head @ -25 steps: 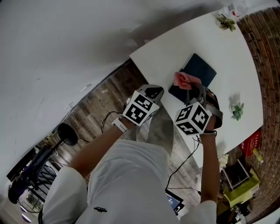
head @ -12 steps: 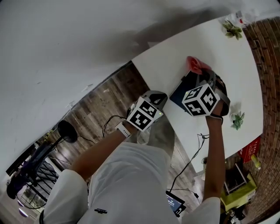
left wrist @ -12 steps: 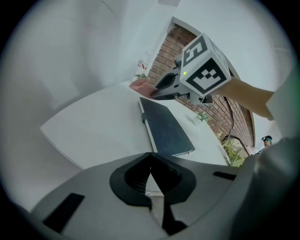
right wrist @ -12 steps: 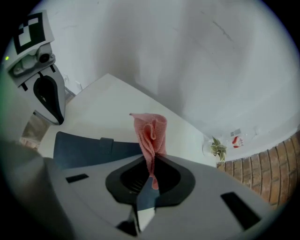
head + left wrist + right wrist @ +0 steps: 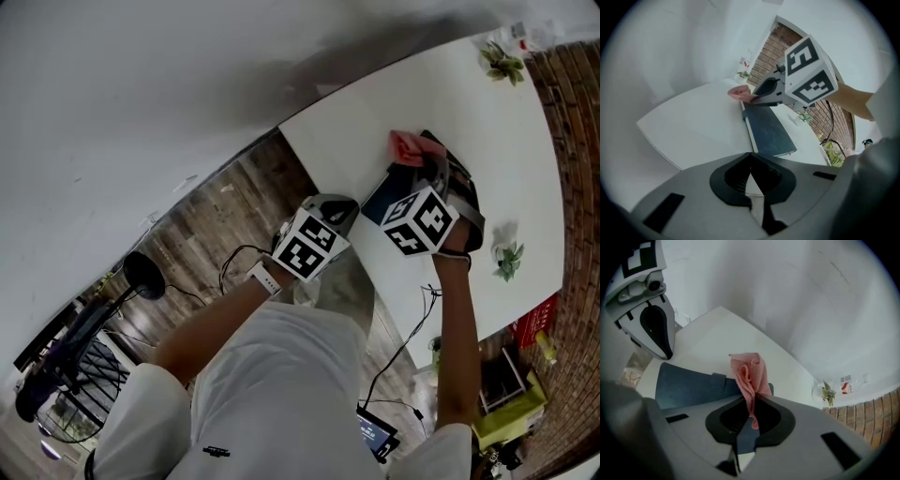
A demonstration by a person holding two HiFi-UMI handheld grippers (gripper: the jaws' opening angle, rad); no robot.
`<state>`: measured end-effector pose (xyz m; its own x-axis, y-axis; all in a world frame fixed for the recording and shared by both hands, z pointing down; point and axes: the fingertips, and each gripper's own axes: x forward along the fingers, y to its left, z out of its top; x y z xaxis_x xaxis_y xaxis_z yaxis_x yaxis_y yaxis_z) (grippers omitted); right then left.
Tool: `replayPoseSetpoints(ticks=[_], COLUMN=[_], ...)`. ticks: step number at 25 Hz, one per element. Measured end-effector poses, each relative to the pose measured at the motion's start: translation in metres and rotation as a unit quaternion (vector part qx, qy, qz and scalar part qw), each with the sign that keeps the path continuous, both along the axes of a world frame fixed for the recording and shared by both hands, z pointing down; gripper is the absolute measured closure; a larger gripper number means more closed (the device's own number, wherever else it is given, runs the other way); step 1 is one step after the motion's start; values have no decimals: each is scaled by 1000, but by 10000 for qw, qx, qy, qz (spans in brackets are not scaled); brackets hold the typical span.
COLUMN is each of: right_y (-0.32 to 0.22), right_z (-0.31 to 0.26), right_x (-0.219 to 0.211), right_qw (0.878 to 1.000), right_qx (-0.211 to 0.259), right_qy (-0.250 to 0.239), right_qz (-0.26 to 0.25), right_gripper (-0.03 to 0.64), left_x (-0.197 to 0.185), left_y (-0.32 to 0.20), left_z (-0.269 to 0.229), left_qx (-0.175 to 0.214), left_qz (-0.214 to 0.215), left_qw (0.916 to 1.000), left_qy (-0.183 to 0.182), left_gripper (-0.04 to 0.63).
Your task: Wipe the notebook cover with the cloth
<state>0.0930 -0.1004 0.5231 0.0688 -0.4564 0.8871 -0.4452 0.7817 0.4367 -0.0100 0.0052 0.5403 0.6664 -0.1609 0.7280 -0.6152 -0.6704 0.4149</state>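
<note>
A dark blue notebook [image 5: 768, 131] [image 5: 689, 385] lies on the white table [image 5: 375, 122], mostly hidden in the head view under my right gripper [image 5: 441, 173]. That gripper is shut on a pink cloth [image 5: 408, 146] [image 5: 751, 376] [image 5: 739, 93], which sticks up out of its jaws over the notebook's far end. My left gripper [image 5: 339, 210] hangs off the table's near edge, jaws shut and holding nothing; in the right gripper view the left gripper [image 5: 658, 338] shows at the upper left.
Small potted plants [image 5: 504, 64] [image 5: 508, 253] stand at the table's far corner and right side. A brick wall [image 5: 572, 112] borders the table on the right. Cables [image 5: 403, 356] trail over the wood floor [image 5: 225, 234] below the table edge.
My right gripper carried the cloth from the notebook's near part out toward its far end, then drew back slightly. The left gripper has barely moved.
</note>
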Motion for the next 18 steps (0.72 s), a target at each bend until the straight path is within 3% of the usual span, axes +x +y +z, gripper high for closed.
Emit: replayPoseSetpoints(ticks=[18], right_y=[80], right_z=[-1], right_x=[-49], right_qw=[9990], right_qx=[-79], right_qy=[-208], right_qz=[-391], right_gripper=[586], left_x=[-18], left_y=[3], left_z=[-9], left_qx=[117], left_qz=[-181], left_qw=[9998], left_qy=[54], left_gripper=[575])
